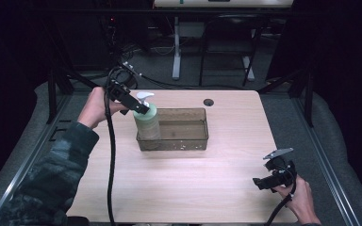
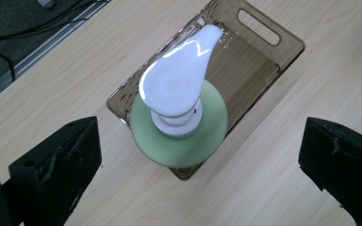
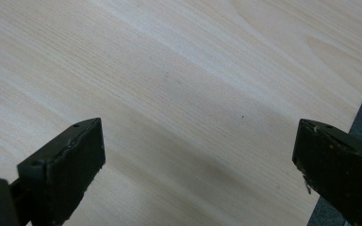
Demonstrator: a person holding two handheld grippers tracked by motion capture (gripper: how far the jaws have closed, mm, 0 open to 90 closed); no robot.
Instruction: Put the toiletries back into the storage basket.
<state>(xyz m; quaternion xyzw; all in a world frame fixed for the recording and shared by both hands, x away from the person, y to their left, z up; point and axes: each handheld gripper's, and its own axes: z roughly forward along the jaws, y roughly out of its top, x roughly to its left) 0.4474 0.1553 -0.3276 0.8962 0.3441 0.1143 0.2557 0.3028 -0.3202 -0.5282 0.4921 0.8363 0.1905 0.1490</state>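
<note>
A pale green pump bottle [image 1: 147, 123] with a white pump head [image 2: 181, 77] stands upright in the left end of a smoky see-through bin [image 1: 184, 141] on the wooden table [image 1: 193, 188]. My left gripper [image 1: 139, 106] hovers at the bottle's top from the left, jaws wide open. In the left gripper view the bottle [image 2: 179, 141] sits below and between the jaws of the left gripper [image 2: 200, 141], and the pads do not touch it. My right gripper [image 1: 259, 182] rests low near the table's front right corner. It stands open over bare wood [image 3: 198, 141].
The rest of the bin [image 2: 290, 52] holds nothing, and a handle slot is cut in its far end. A small round hole [image 1: 209, 101] sits in the tabletop behind the bin. Beyond the table's far edge stand desk legs [image 1: 176, 47] and cables on a dark floor.
</note>
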